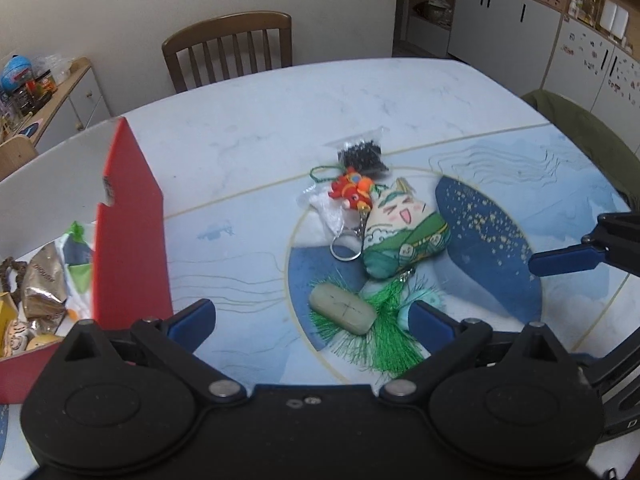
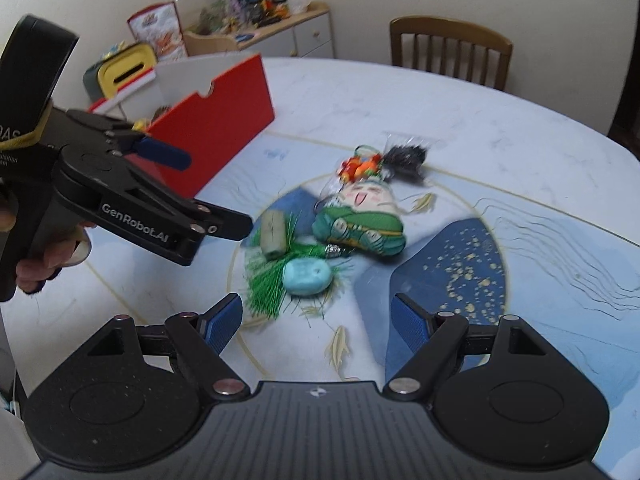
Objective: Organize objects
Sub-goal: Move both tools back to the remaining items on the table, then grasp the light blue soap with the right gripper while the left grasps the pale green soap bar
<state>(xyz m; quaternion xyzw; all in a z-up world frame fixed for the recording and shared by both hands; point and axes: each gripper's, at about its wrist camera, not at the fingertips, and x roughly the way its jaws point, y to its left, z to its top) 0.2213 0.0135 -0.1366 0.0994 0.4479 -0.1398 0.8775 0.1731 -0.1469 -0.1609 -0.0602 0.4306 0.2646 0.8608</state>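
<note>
Hovering low over the table [image 1: 260, 128], the left gripper [image 1: 312, 320] is holding its blue fingers [image 1: 192, 320] wide apart with nothing between them, just near of a pale green stone block [image 1: 343, 312] lying on a bright green tassel [image 1: 380, 340]. The right fingertip is sitting right beside a light blue stone [image 1: 404, 314], mostly hidden behind it in this view.

The right gripper [image 2: 318, 322] is hanging over the near edge of the pile, its jaws also spread and empty, and the light blue stone is showing clearly just far of the gap, resting on the tassel strands. In the right wrist view the left gripper is coming in from the left side, a hand [image 2: 44, 256] wrapped around its black handle.

Farther out, a plush doll in green clothes [image 1: 400, 236] is lying on its side, touching the tassel's top end. A key ring [image 1: 346, 246] is lying against the doll's left side, and a red and orange charm [image 1: 354, 192] is sitting just far of the doll, with a small clear bag of dark beads [image 1: 364, 158] beyond it.

All of this is clustered on the round blue pattern in the middle of the table. At the left, well apart from the pile, a red box [image 1: 128, 240] is standing open, already holding wrapped snacks [image 1: 42, 284] and small bits. A wooden chair [image 1: 228, 50] is standing at the far edge.
</note>
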